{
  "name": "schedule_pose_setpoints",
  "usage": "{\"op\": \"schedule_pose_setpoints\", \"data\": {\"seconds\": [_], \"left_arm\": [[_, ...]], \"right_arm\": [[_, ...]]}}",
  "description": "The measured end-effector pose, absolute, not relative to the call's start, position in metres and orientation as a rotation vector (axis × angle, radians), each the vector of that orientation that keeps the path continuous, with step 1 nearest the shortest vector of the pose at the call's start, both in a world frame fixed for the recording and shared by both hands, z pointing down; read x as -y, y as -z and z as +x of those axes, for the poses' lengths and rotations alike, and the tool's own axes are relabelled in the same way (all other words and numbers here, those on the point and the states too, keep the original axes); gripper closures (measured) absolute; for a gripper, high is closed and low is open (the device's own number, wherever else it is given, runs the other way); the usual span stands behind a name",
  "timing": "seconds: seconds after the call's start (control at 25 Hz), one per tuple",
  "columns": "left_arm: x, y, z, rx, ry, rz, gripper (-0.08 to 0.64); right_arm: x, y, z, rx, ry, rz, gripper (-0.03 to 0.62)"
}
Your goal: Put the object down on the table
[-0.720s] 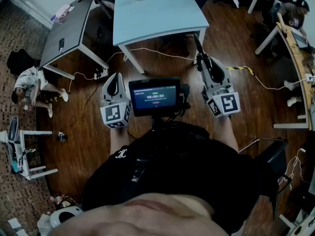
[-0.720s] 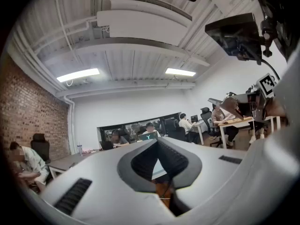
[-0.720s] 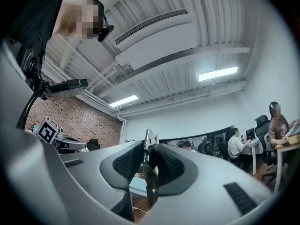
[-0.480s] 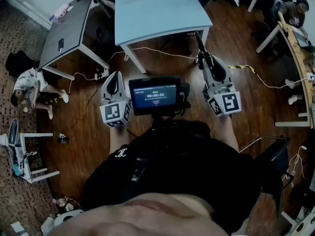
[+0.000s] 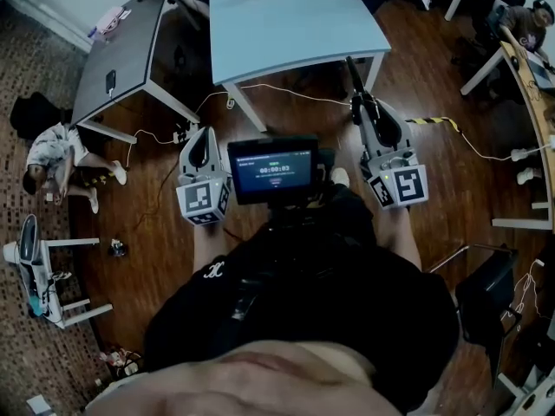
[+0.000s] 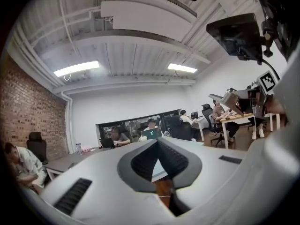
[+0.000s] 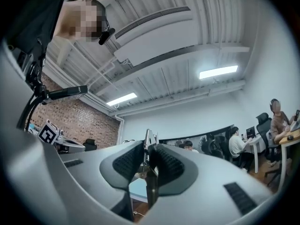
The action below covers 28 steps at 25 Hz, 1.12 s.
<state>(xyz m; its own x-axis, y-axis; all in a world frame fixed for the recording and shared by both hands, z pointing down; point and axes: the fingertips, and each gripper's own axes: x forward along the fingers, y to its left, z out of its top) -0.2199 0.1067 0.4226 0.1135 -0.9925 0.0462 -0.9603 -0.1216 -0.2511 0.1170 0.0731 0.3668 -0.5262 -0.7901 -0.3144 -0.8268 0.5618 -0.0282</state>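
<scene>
r gripper [image 7: 149,150] narrow, clamped on a slim dark metal tool [image 7: 148,142], tip poking fwd. l gripper [image 6: 157,142] closed, empty. vs half a sec ago the pale blue rectangular surface [image 5: 295,24] sits closer and a shoe [image 5: 339,177] shows, so person's prob stepping in. tool's short of its front edge, over wood floor [image 5: 286,115]; set-down not begun.

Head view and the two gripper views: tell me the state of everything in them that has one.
Left hand-held gripper: shut, empty.
Right hand-held gripper: shut on the slim dark metal tool.
That tool: gripped, not yet on the pale blue table.
Small black chest-mounted screen: lit.
Ceiling strip lights: on.
</scene>
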Motion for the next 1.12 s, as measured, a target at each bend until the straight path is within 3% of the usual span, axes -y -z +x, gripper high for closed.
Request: {"op": "schedule_pose_setpoints", "data": {"seconds": [0.76, 1.12], "left_arm": [[0.160, -0.404, -0.220, -2.012, 0.266, -2.127, 0.560], [0.233, -0.397, -0.220, -2.025, 0.276, -2.119, 0.559]], "right_arm": [[0.205, -0.357, 0.102, -2.562, -0.205, -1.186, 0.517], [0.291, -0.358, 0.093, -2.598, -0.178, -1.158, 0.517]]}}
